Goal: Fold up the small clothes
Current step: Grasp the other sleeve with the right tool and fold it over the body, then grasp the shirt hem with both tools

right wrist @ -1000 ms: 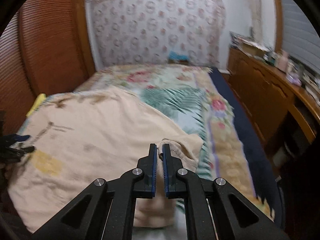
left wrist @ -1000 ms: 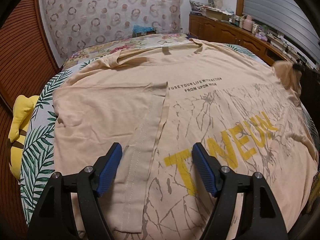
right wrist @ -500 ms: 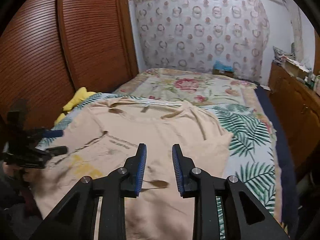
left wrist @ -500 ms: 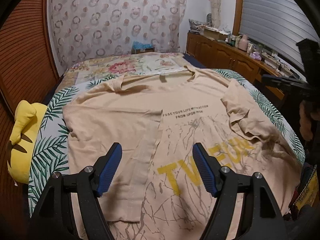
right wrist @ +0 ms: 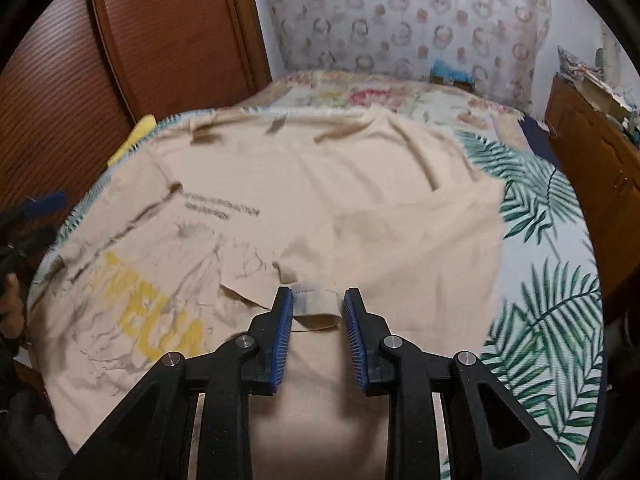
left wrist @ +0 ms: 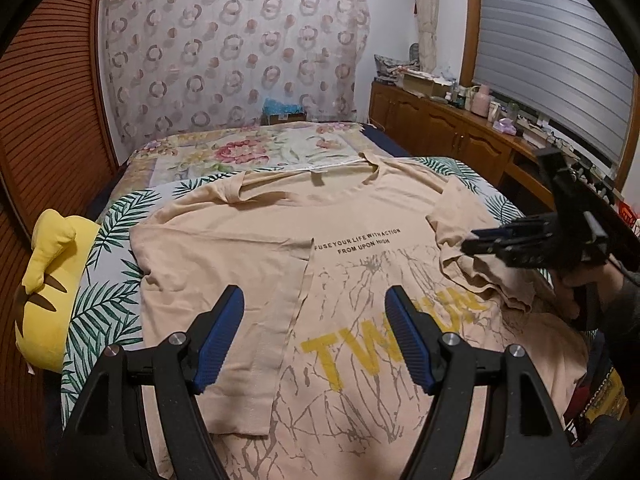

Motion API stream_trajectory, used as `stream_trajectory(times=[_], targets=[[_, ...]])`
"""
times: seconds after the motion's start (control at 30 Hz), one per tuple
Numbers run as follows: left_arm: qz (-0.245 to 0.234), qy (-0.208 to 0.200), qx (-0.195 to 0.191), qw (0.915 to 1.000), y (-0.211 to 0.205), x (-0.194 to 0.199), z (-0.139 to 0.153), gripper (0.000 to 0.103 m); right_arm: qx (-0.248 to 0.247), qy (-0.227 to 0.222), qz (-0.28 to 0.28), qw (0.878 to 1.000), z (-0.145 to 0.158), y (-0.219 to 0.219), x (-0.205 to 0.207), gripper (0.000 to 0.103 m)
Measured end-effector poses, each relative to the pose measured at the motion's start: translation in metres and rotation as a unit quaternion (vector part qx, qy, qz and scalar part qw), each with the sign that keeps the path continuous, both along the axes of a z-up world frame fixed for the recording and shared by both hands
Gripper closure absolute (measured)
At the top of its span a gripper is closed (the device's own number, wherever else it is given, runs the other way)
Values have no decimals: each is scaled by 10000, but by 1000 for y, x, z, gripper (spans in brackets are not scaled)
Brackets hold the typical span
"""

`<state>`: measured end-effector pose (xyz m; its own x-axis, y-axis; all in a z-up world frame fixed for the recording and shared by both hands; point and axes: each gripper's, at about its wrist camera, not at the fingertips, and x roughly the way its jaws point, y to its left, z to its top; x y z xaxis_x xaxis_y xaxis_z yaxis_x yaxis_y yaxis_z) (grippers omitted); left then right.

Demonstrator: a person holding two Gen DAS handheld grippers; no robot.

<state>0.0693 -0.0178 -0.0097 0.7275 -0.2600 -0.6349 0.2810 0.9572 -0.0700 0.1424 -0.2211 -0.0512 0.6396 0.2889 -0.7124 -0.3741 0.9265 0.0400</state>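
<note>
Bed (left wrist: 120,240): leaf-print cover. Beige T-shirt (left wrist: 360,264) spread across it, both side edges folded inward. Yellow plush (left wrist: 44,288) at bed's left edge. Left hand-held gripper (left wrist: 314,340) wide apart, empty. Right hand-held gripper (right wrist: 318,336) parted, empty, over folded sleeve.

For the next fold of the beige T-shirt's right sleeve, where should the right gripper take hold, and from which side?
Probably the sleeve cuff, the hemmed edge already lying between the open right gripper fingers. Come in low from the near edge of the bed, since the cuff stands up in a loose ridge on the T-shirt there and the cloth around it lies flatter.
</note>
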Motion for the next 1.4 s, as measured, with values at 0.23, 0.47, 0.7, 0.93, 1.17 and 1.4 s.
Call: stream_trajectory(times=[0.23,0.47,0.7,0.93,1.17,1.4], targets=[[188,5,-86,9998,16,1,-2,29,282,-87,488,9984,14,28,26,98],[436,29,-90,9990,36,7,-7,29,544,-195,704,9958,25,56,55,86],[672,-4,-106,9977,58,22,-11,29,301,-416,215,9985,26,31,58,71],[998,24,-80,9950,86,45,-12,30,-24,-386,-501,9980,11,-14,52,58],[1178,153,-73,9929,104,67,-17,30,-42,-241,-928,9954,-2,-32,60,58],[1246,240,153,9918,122,97,-20,30,-112,-225,-934,9953,6,-32,62,54]])
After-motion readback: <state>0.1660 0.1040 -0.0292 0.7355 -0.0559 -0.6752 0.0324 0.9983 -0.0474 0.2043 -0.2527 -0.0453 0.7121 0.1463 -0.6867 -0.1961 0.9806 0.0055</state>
